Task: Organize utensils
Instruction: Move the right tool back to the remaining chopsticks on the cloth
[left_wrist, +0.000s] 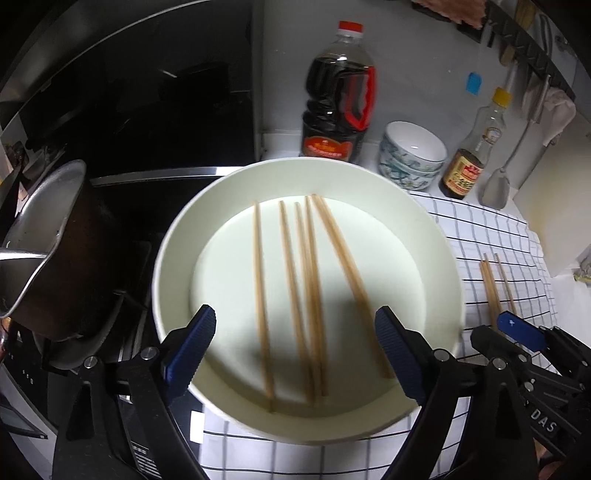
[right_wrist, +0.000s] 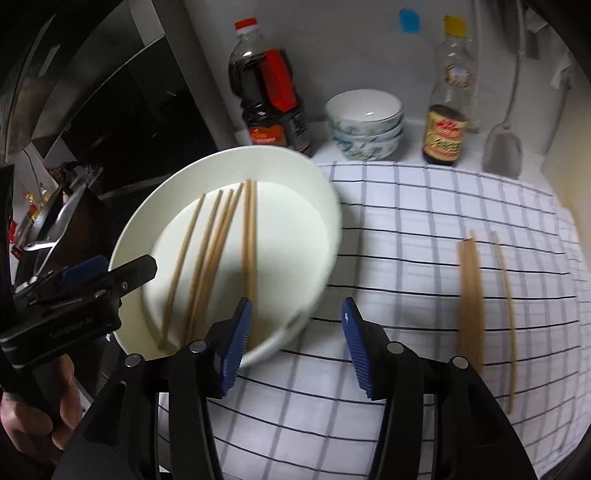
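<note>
A white round bowl (left_wrist: 177, 236) (right_wrist: 317, 192) stands at the left edge of a black-checked white cloth (right_wrist: 406, 229). Several wooden chopsticks (left_wrist: 310, 288) (right_wrist: 218, 240) lie side by side in it. My left gripper (left_wrist: 295, 312) (right_wrist: 107, 273) hangs above the bowl's near rim, jaws wide and open, nothing between the blue pads. My right gripper (right_wrist: 295, 302) (left_wrist: 517, 332) is open over the bowl's near right edge and the cloth, holding nothing. More loose chopsticks (right_wrist: 471, 288) (left_wrist: 491, 284) lie on the cloth to its right.
Along the back wall stand a large dark sauce bottle (left_wrist: 338, 110), stacked patterned bowls (left_wrist: 412, 155) and a small sauce bottle (left_wrist: 469, 162). A grey spatula (left_wrist: 496, 190) hangs there. A lidded pot (left_wrist: 48, 229) sits on the black stove at left. A white board (left_wrist: 554, 206) is at right.
</note>
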